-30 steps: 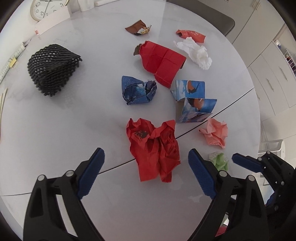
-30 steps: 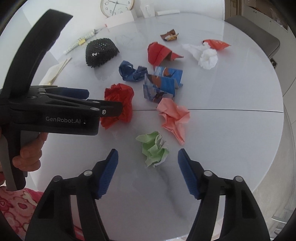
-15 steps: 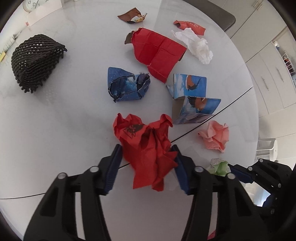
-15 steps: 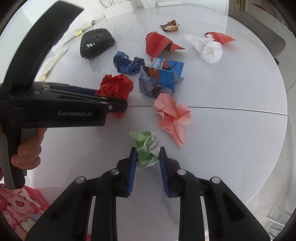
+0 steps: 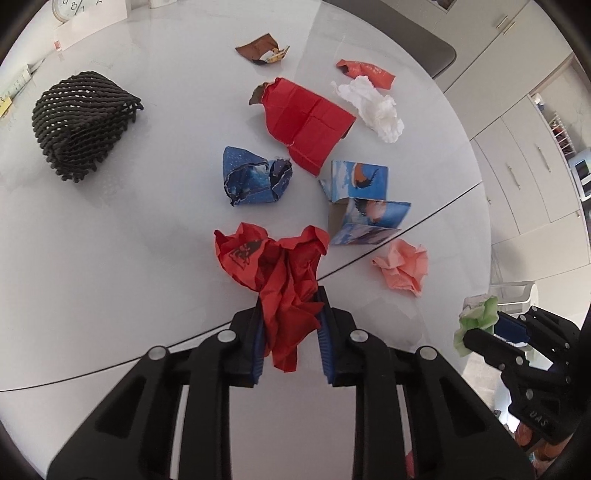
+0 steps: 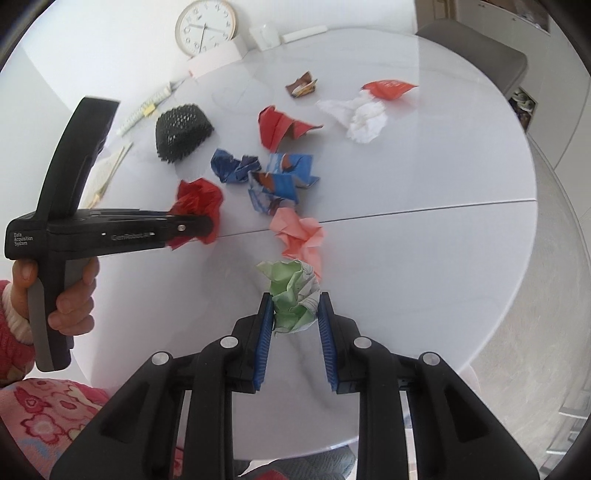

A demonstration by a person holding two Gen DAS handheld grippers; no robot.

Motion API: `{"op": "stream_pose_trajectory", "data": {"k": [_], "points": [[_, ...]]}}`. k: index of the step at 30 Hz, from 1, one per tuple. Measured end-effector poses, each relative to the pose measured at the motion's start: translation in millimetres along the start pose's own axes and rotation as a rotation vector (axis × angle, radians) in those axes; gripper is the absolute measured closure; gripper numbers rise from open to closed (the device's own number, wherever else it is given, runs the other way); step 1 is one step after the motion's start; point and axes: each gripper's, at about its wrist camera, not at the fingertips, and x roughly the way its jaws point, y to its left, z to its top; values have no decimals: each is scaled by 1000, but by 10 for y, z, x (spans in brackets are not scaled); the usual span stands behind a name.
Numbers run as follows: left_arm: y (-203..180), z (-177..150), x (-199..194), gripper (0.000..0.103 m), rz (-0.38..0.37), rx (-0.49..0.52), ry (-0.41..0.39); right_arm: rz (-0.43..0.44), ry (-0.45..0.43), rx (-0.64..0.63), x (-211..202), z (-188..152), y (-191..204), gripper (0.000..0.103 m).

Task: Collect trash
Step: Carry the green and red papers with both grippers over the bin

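Observation:
Crumpled red paper [image 5: 280, 273] lies at the near middle of the white round table [image 5: 110, 258]. My left gripper [image 5: 290, 295] has its jaws closing, and its blue pads press on the near part of that red paper. In the right wrist view my right gripper [image 6: 295, 302] is shut on a crumpled green paper [image 6: 291, 291] and holds it just above the table. The left gripper [image 6: 207, 225] shows there too, at the left, gripping the red paper [image 6: 199, 199]. The green paper [image 5: 476, 319] also appears at the right edge of the left wrist view.
More trash lies on the table: a pink wad [image 5: 402, 266], a blue picture box [image 5: 365, 206], crumpled blue paper [image 5: 255, 181], a flat red sheet [image 5: 306, 122], white tissue [image 5: 373, 107], two wrappers [image 5: 264, 50]. A black mesh piece [image 5: 81, 122] sits far left. A clock [image 6: 205, 27] stands behind.
The left jaws have gone from wide open to pinching the red paper. The right jaws closed on the green paper and lifted it slightly off the table.

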Motion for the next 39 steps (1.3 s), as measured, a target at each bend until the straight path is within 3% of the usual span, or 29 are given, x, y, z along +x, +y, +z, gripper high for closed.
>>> {"op": "stream_pose_trajectory", "data": {"k": [4, 11, 14, 18, 22, 27, 34, 39], "points": [[-201, -53, -262, 80, -38, 57, -16, -20, -30, 44, -223, -159, -132, 78], [-1010, -337, -518, 80, -176, 228, 1, -124, -40, 157, -637, -725, -609, 78], [-1476, -463, -444, 80, -236, 318, 41, -162, -31, 225, -755, -1020, -877, 78], [-2114, -670, -210, 80, -263, 456, 118, -191, -23, 287, -882, -1364, -1142, 78], [-2596, -846, 49, 80, -252, 544, 175, -209, -23, 315, -1001, -1588, -1330, 78], [-2953, -1025, 302, 78, -201, 583, 229, -225, -15, 336, -1108, -1753, -1567, 78], [-3100, -1116, 418, 50, -149, 586, 240, -218, -10, 335, -1183, -1861, -1746, 77], [-3030, -1131, 342, 40, -129, 577, 215, -207, -5, 318, -1155, -1842, -1752, 77]]}}
